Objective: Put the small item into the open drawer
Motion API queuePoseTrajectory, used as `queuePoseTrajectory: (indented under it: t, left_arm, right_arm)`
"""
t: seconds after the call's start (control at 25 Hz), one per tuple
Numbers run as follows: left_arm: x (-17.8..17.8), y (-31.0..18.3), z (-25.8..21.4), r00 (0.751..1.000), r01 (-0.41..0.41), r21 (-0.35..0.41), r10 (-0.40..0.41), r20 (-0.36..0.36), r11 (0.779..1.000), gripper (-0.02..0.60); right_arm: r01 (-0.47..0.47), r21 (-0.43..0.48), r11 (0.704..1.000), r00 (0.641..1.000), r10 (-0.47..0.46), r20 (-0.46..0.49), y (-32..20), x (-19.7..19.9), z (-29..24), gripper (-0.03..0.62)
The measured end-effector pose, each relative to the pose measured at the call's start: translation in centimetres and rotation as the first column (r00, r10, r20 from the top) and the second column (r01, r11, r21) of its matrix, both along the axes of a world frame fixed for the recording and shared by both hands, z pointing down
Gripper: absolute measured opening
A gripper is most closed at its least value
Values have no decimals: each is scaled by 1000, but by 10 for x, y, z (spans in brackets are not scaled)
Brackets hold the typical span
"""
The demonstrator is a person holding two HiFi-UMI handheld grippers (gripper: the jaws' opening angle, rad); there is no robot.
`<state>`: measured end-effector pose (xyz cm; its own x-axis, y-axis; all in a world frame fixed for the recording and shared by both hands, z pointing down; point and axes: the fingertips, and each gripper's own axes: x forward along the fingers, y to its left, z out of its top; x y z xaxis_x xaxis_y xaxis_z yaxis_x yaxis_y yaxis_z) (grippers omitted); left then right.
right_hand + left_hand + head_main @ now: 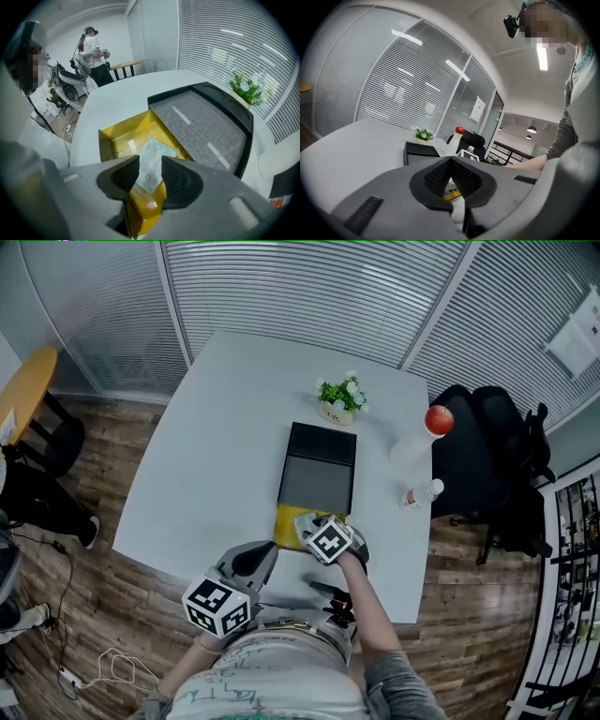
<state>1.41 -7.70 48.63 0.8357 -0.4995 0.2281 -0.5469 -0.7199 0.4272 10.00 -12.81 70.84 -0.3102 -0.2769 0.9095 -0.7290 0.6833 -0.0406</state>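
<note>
Open yellow drawer (107, 140) at black box's (201, 123) near end, clear packet (153, 149) inside, right tongs (150, 163) wide above it, left tongs (450, 162) closed.

Cool, even light fills the room, leaving the white tabletop (234, 427) bright with hardly a shadow. Above the tabletop, a ceiling strip light (542, 56) glares. Every view bows at its edges; both gripper views darken toward the corners, and the left tongs (451, 160) look soft.

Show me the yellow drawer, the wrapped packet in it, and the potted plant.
yellow drawer (106, 144), right gripper view, left wall.
wrapped packet (152, 158), right gripper view, middle.
potted plant (339, 395), head view, leaves.
</note>
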Motion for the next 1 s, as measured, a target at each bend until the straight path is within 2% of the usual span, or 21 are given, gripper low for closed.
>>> queuePoseTrajectory:
  t: [0.32,0.6,0.8,1.0]
  left_arm:
    - [6,-3,2,1000,-25,-9,25,-1,1000,-3]
    - [12,-1,2,998,-59,-8,59,7,998,-3]
    - [21,-1,0,995,-95,-8,95,-2,995,-3]
    - [25,-4,-4,995,-94,5,94,-17,996,-3]
  right_arm:
    - [-15,109,994,998,7,70,4,2,-49,130]
    - [-16,205,979,994,-6,108,14,2,-89,3]
    - [29,271,962,989,-67,132,23,-7,-119,3]
    - [58,325,944,979,-117,166,33,-17,-143,3]
